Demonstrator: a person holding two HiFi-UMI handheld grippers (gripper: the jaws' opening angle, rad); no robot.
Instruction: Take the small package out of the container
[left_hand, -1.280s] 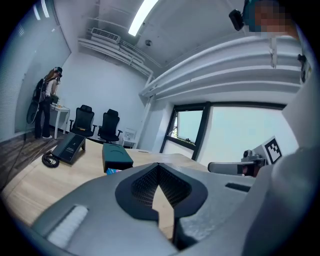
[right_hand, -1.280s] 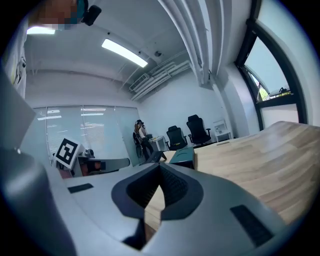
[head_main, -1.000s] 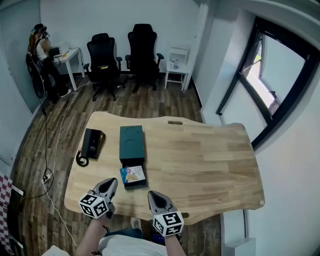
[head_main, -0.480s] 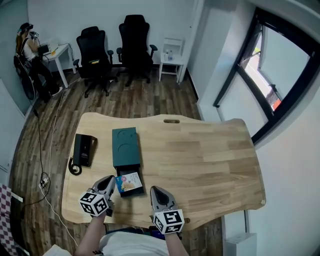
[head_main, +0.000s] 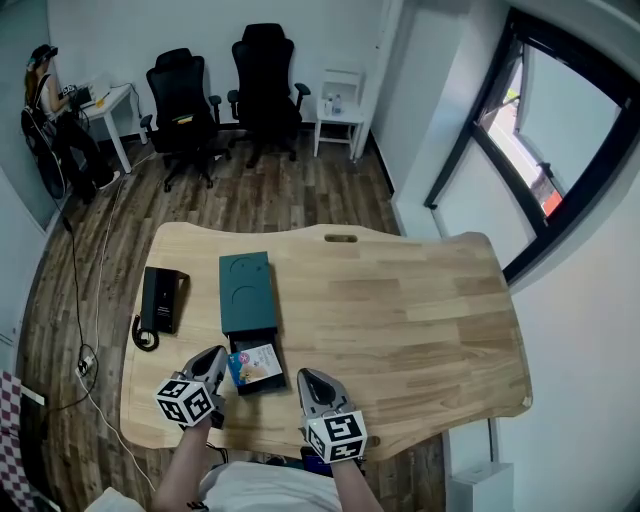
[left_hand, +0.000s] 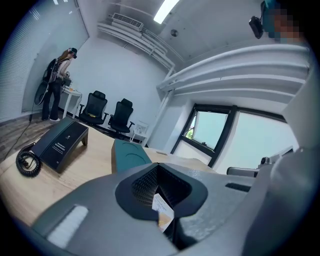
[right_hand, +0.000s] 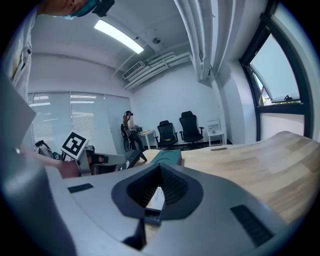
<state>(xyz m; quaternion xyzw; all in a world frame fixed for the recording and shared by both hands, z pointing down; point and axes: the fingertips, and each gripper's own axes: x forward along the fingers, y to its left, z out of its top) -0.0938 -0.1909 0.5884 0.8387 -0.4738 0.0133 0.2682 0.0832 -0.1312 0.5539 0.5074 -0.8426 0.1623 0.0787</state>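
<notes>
A dark green container (head_main: 246, 288) lies on the wooden table (head_main: 400, 310) with its drawer pulled out toward me. The small colourful package (head_main: 254, 365) lies flat in that drawer. My left gripper (head_main: 213, 356) is shut and empty, its tips just left of the drawer. My right gripper (head_main: 307, 378) is shut too, a short way right of the drawer. In the left gripper view the package (left_hand: 162, 210) shows just beyond the shut left gripper (left_hand: 159, 167), with the container (left_hand: 131, 152) behind. The right gripper view shows the package (right_hand: 156, 197) beyond the right gripper (right_hand: 161, 167).
A black desk phone (head_main: 160, 300) with a coiled cord sits left of the container. Two black office chairs (head_main: 220, 85) and a white side table (head_main: 338, 105) stand beyond the table's far edge. A person (head_main: 50, 100) stands at a desk in the far left corner.
Both grippers have moved forward, closer to the open drawer; the left one now sits beside the package. The head view has shifted a little. Both stay shut.
</notes>
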